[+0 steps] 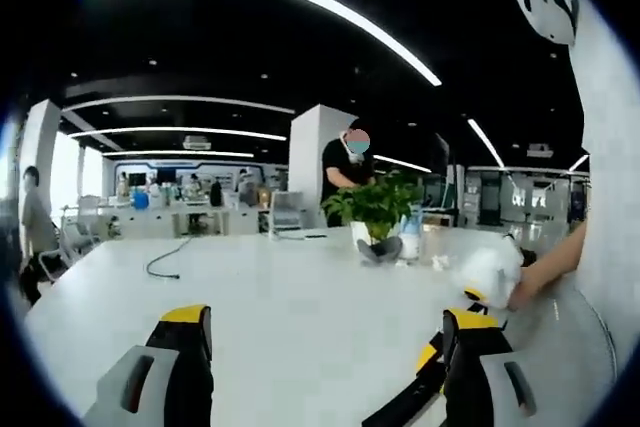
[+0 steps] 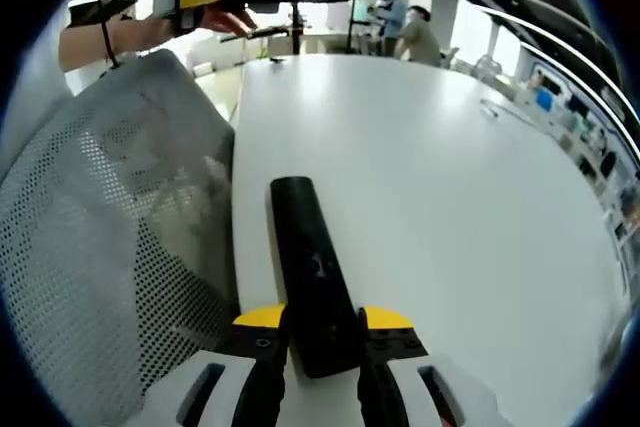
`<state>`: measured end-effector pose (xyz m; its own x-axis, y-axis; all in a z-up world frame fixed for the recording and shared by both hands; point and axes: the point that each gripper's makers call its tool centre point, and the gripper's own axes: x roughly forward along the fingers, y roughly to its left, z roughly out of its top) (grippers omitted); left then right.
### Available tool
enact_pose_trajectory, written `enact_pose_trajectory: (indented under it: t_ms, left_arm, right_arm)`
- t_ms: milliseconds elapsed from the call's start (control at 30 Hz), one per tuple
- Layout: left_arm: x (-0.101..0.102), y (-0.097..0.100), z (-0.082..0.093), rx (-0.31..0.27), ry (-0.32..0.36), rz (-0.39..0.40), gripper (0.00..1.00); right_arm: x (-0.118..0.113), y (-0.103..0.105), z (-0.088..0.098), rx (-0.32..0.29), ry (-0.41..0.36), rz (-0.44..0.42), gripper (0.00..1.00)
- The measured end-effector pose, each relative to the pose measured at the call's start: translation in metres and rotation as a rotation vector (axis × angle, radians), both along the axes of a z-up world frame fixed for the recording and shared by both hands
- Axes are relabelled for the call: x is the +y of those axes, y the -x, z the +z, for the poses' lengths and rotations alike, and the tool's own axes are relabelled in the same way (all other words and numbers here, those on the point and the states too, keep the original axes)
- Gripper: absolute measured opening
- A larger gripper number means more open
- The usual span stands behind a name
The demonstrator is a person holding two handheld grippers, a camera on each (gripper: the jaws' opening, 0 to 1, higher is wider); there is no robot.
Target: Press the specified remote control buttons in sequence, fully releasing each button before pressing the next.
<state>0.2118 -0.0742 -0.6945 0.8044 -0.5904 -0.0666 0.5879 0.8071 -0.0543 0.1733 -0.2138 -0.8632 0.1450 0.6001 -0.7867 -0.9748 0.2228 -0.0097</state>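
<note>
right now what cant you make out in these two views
- Right gripper view: the remote is plain black here, its buttons too dark to see; its near end sits between the right gripper's jaws.
- Right gripper view: the table edge is hidden behind a mesh chair back.
- Left gripper view: small items beside the potted plant are too small to name.
- Left gripper view: the left gripper is open, with its bottom cut off.

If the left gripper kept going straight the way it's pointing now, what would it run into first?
Probably nothing soon: ahead of the left gripper, whose jaws stand open, lies bare white tabletop. Farther along, slightly right, stands the leafy green potted plant, likely the first obstacle, though depth is hard to judge.
</note>
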Motion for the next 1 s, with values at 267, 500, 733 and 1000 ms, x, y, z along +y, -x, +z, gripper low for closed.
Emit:
enact_pose_trajectory:
  t_ms: [267, 500, 733, 1000]
  left_arm:
    - [0.011, 0.002, 0.006, 0.016, 0.195, 0.038, 1.00]
    - [0.026, -0.002, 0.001, 0.044, 0.211, 0.092, 1.00]
    - [0.017, 0.004, -0.005, 0.042, 0.096, 0.080, 1.00]
    - [0.022, 0.002, -0.008, 0.069, 0.125, 0.092, 1.00]
  right_arm:
    - [0.001, -0.001, 0.000, 0.000, -0.008, -0.005, 0.24]
    - [0.001, -0.001, 0.000, -0.005, -0.017, -0.001, 0.25]
    - [0.001, -0.001, 0.000, -0.007, -0.023, 0.007, 0.25]
    - [0.001, -0.001, 0.001, -0.004, -0.013, 0.028, 0.24]
